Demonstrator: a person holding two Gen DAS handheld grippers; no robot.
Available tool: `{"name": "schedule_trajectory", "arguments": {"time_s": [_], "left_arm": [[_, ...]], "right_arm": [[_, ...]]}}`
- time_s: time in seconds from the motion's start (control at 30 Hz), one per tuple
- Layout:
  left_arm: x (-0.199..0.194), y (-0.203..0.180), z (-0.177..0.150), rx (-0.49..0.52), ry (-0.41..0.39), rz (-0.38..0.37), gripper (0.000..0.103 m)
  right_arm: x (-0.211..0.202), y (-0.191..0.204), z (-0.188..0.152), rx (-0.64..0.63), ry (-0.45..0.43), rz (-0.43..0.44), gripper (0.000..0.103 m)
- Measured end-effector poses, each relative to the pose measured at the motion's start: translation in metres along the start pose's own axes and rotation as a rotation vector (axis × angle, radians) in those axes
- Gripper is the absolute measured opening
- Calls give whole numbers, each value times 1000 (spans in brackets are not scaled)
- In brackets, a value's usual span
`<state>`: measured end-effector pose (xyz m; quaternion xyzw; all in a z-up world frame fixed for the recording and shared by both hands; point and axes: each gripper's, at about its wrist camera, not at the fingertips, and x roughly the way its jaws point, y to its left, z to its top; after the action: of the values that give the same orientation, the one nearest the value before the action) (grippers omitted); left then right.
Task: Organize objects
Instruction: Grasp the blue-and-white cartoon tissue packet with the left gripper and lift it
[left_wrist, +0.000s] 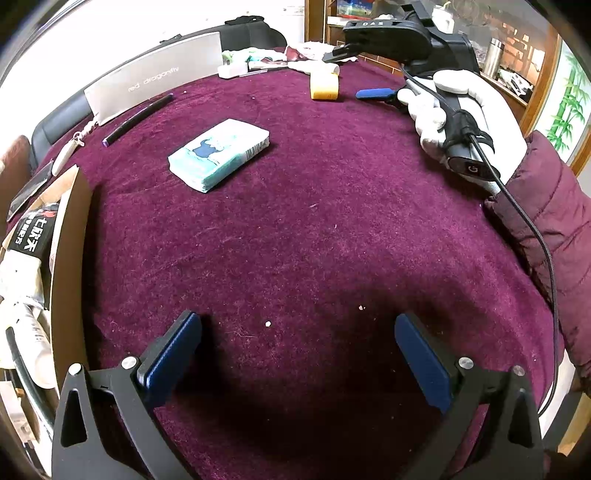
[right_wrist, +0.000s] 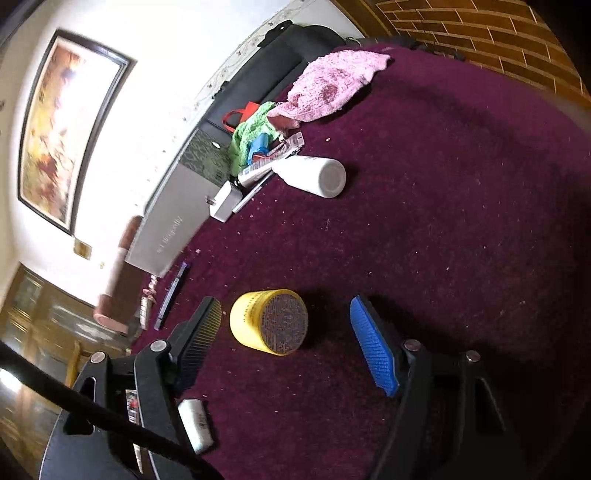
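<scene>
A yellow round jar lies on its side on the purple tablecloth, between the open fingers of my right gripper, not touched. It also shows far off in the left wrist view, with the right gripper held beside it by a white-gloved hand. My left gripper is open and empty, low over bare cloth. A pale blue tissue pack lies ahead of it. A white bottle lies on its side farther from the jar.
A cardboard box with packets stands at the left edge. A grey shoebox, a black pen, a white charger, a tube, green cloth and pink towel line the far side.
</scene>
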<state>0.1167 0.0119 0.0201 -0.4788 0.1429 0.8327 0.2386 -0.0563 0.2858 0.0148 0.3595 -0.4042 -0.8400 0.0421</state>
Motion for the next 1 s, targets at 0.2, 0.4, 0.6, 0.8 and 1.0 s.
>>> {"name": "schedule_trajectory", "arguments": {"time_s": [0.2, 0.4, 0.6, 0.8, 1.0], "left_arm": [[-2, -1, -1, -25, -5, 10, 102], [-3, 0, 5, -61, 49, 20, 99], [-27, 42, 41, -98, -87, 18, 95], [7, 55, 77, 62, -104, 91, 94], [53, 47, 102, 214, -87, 186, 96]], "right_arm": [[4, 10, -4, -59, -10, 4, 85], [9, 15, -3, -85, 30, 32, 95], [10, 15, -2, -96, 59, 56, 98], [11, 13, 1, -66, 72, 59, 98], [13, 11, 4, -42, 81, 60, 98]]}}
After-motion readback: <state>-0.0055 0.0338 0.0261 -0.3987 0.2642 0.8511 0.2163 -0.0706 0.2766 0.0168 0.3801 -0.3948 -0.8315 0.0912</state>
